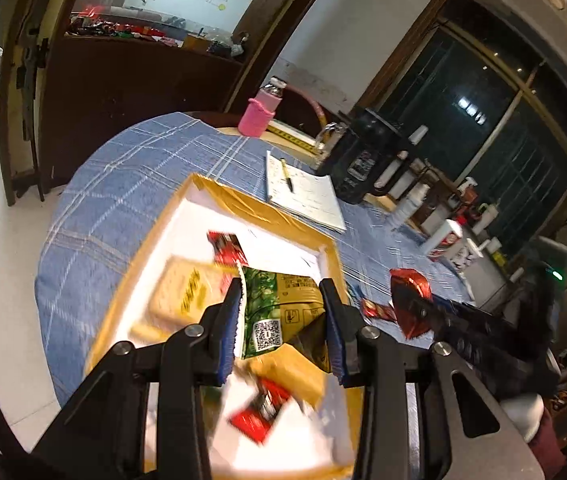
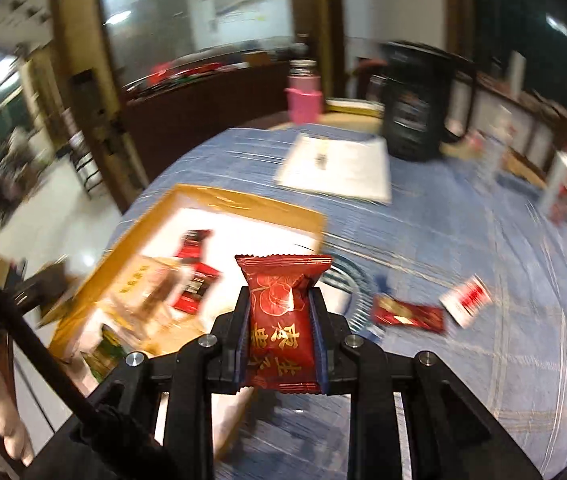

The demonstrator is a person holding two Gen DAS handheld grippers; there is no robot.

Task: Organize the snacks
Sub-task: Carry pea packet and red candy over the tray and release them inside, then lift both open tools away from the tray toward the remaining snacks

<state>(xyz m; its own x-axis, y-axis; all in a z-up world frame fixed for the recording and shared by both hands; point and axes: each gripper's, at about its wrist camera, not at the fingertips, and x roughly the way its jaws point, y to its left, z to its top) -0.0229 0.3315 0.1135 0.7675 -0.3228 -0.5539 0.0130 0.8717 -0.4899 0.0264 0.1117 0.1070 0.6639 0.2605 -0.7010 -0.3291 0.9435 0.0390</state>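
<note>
- Our blue checked tablecloth (image 2: 463,240) carries a tape-edged box (image 1: 243,200).
- Our left gripper (image 1: 283,312), over the box, pinches a green snack packet (image 1: 279,312).
- Our right gripper (image 2: 281,320), beside the box, clamps a red snack packet (image 2: 281,312).

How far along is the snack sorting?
Partly done. The box already holds several snacks, among them a red packet and a beige cracker pack. In hand: the left tool has a green packet between its fingers over the box, and the right tool is shut on a red pouch. Left on the tablecloth: a dark red bar and a white-red packet.
</note>
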